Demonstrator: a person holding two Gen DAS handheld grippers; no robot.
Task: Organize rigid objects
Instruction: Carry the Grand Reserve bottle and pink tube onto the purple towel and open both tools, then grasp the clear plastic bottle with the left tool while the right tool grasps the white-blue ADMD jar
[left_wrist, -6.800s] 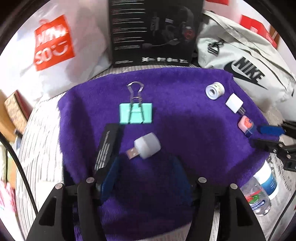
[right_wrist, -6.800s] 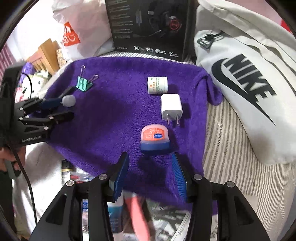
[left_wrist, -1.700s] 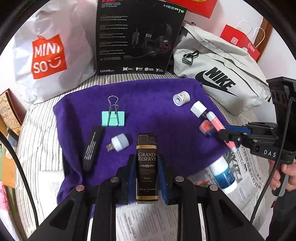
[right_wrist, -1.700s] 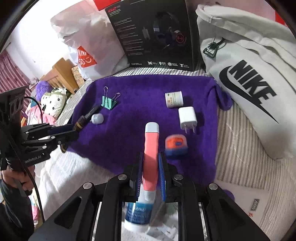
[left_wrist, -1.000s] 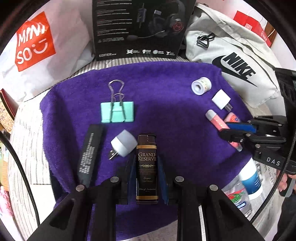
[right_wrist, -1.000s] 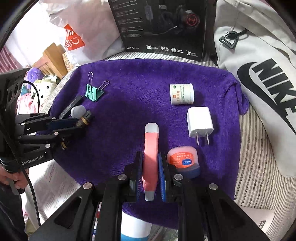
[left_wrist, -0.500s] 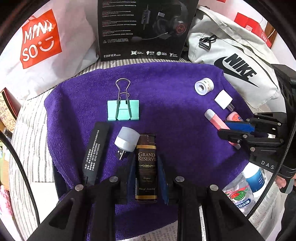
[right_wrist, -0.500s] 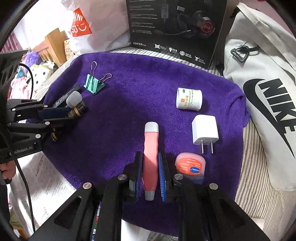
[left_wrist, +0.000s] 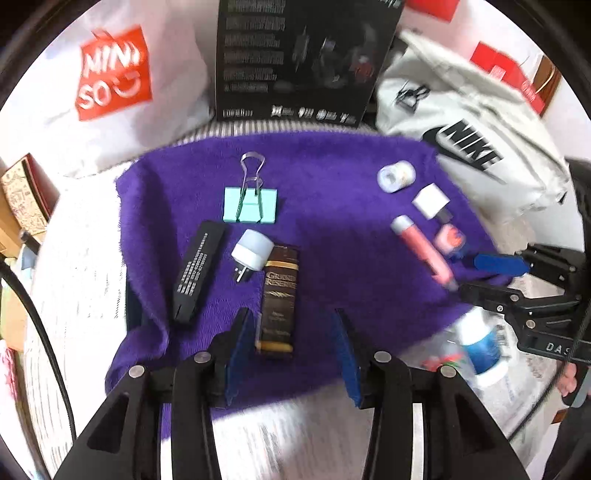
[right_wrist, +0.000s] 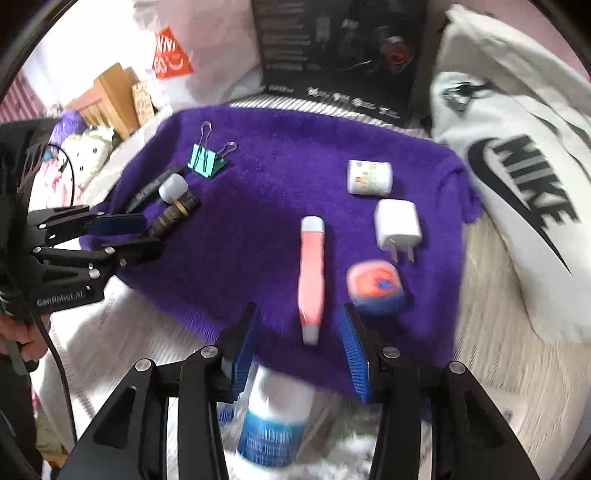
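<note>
A purple towel carries the sorted items. A brown "Grand Reserve" lighter lies on it beside a white USB light and a black bar. My left gripper is opening, its pads clear of the lighter's near end. A pink tube lies next to a round balm tin, a white charger and a small white roll. My right gripper is opening too, pads off the tube's near end. A teal binder clip rests farther back.
A white bottle with a blue label lies on newspaper just below the towel's near edge. Behind the towel stand a black headset box, a white Miniso bag and a grey Nike bag. A hand grips the left tool.
Both pairs of jaws have parted. The lighter and the pink tube, gripped half a second ago, now lie free on the towel. Both grippers have drawn back and up a little.
</note>
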